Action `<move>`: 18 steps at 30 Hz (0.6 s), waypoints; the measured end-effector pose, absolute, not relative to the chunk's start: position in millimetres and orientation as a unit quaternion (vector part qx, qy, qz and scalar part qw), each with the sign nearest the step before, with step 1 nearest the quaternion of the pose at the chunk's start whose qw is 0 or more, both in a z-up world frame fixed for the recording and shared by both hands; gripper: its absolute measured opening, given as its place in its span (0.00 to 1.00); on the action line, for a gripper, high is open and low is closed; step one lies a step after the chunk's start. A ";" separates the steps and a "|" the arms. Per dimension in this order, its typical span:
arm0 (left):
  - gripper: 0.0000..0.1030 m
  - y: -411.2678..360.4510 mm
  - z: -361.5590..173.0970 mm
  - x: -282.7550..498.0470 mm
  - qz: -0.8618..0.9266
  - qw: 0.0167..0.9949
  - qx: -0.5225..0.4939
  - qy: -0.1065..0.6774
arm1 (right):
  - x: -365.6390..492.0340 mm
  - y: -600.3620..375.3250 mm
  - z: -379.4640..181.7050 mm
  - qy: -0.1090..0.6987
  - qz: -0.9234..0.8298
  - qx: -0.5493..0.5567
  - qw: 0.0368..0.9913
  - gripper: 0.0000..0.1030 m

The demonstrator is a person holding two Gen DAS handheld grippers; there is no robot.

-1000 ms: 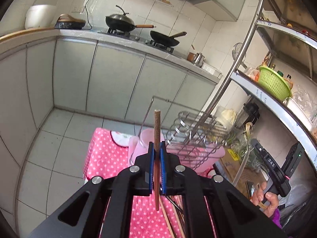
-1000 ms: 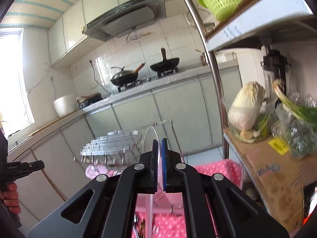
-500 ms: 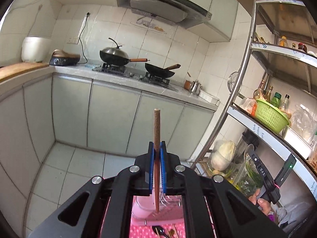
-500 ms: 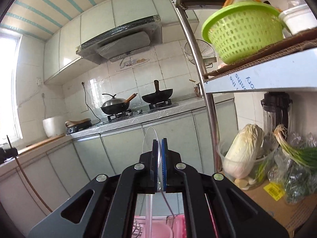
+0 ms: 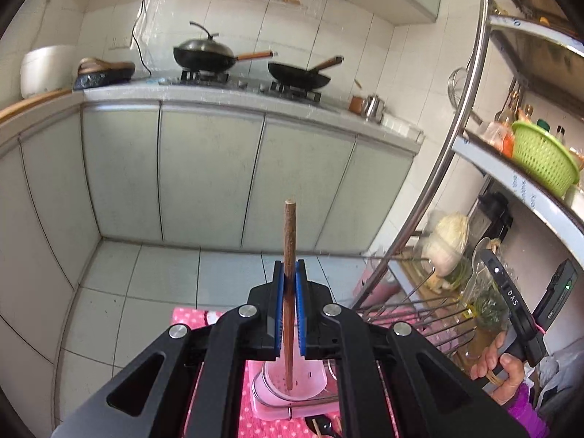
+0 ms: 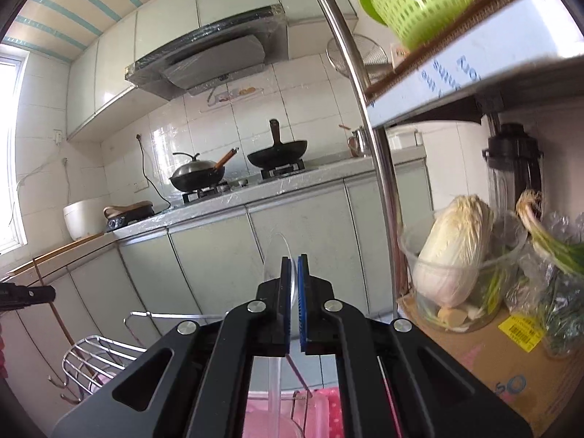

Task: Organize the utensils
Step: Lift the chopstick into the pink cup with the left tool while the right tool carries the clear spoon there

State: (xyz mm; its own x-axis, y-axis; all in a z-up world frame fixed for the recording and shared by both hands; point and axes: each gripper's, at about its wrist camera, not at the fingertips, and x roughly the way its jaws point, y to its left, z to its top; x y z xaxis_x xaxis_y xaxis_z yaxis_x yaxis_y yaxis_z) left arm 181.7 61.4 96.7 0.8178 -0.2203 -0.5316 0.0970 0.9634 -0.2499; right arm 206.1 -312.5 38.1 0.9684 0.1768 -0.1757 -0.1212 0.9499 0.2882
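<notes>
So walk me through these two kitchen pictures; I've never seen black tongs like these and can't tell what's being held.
Each picture comes from a camera mounted on a hand-held two-finger gripper, looking forward along its fingers. A person carries one in each hand; no robot is involved. The left gripper is shut on a brown wooden chopstick, whose lower end hangs over a pink perforated plastic utensil cup in a wire rack on a pink dotted tablecloth. The right gripper is shut on a clear plastic spoon. In the left view, the person's right hand holds that other gripper.
</notes>
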 end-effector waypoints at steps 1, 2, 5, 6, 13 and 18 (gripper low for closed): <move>0.05 60.9 89.2 186.1 -0.083 0.944 -0.109 0.300 | 205.5 -312.1 33.2 0.109 0.079 0.142 0.981 0.03; 0.05 61.3 82.5 189.9 -0.082 0.941 -0.113 0.310 | 205.4 -312.1 28.6 0.118 0.082 0.147 0.979 0.03; 0.05 64.8 63.7 201.5 -0.086 0.927 -0.131 0.340 | 204.2 -310.1 15.4 0.147 0.093 0.153 0.973 0.04; 0.05 65.3 59.5 205.2 -0.088 0.924 -0.135 0.347 | 203.4 -308.9 11.0 0.158 0.097 0.153 0.971 0.04; 0.05 64.1 51.1 214.0 -0.093 0.919 -0.145 0.355 | 197.0 -303.0 -5.4 0.212 0.108 0.156 0.959 0.04; 0.08 64.6 55.4 214.5 -0.090 0.919 -0.156 0.350 | 199.5 -298.0 -8.3 0.244 0.117 0.145 0.952 0.14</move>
